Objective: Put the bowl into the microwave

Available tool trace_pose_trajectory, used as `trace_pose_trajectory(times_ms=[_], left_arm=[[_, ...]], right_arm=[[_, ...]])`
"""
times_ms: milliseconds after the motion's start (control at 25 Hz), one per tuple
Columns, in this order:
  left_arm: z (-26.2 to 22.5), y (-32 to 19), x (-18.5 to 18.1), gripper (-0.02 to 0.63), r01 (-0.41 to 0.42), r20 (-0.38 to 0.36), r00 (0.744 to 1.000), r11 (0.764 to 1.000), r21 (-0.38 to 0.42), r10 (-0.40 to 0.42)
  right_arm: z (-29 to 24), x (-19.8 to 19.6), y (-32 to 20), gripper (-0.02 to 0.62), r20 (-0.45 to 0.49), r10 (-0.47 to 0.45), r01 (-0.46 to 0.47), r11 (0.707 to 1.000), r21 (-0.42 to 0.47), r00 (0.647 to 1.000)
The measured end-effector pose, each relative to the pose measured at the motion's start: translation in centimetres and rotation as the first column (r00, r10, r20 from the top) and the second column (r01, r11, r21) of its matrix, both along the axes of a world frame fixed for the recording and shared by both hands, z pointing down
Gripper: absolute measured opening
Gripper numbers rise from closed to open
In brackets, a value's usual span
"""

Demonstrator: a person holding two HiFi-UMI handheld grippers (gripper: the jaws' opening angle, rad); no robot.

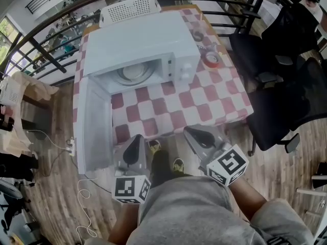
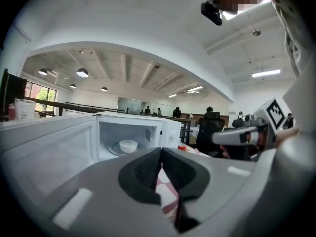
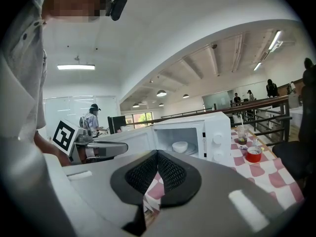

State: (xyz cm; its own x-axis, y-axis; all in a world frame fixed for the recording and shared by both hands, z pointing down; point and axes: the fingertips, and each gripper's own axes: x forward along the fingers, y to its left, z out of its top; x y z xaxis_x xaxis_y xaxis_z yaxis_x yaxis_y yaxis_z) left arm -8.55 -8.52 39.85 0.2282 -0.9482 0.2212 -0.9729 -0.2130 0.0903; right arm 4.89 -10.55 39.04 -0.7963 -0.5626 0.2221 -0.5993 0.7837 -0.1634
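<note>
A white bowl sits on the turntable inside the white microwave, which stands on the red-and-white checked table. Its door hangs open to the left, past the table's front edge. The bowl also shows in the left gripper view, and the bowl in the right gripper view. My left gripper and right gripper hang close to my body, short of the table's front edge. Both are shut with nothing between their pads. The left gripper and the right gripper point toward the microwave.
A red tape roll and a cup stand on the table right of the microwave. A white basket sits behind it. Black office chairs stand to the right. A power strip and cables lie on the floor at left.
</note>
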Motion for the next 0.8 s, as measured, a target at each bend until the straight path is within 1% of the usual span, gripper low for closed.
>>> trace_pose_trajectory(times_ms=[160,360,520,800], left_arm=[[-0.5,1.6,0.1,0.012,0.018,-0.003,1.0,1.0,0.006,-0.018],[-0.4,1.9,0.7,0.011,0.01,-0.004,1.0,1.0,0.003,-0.01],[-0.6,1.5,1.1,0.011,-0.009,-0.008,1.0,1.0,0.007,0.009],[-0.5,1.8,2.2,0.011,-0.057,-0.032,0.998,0.998,0.005,0.057]], right_arm=[[-0.2,0.1,1.2,0.0,0.012,-0.014,0.014,1.0,-0.012,1.0],[-0.3,0.2,1.2,-0.002,0.01,-0.009,0.009,1.0,-0.008,1.0],[-0.6,0.2,0.9,-0.002,0.013,-0.005,0.006,1.0,-0.01,1.0],[-0.6,0.2,1.3,-0.002,0.001,0.026,-0.026,1.0,0.002,1.0]])
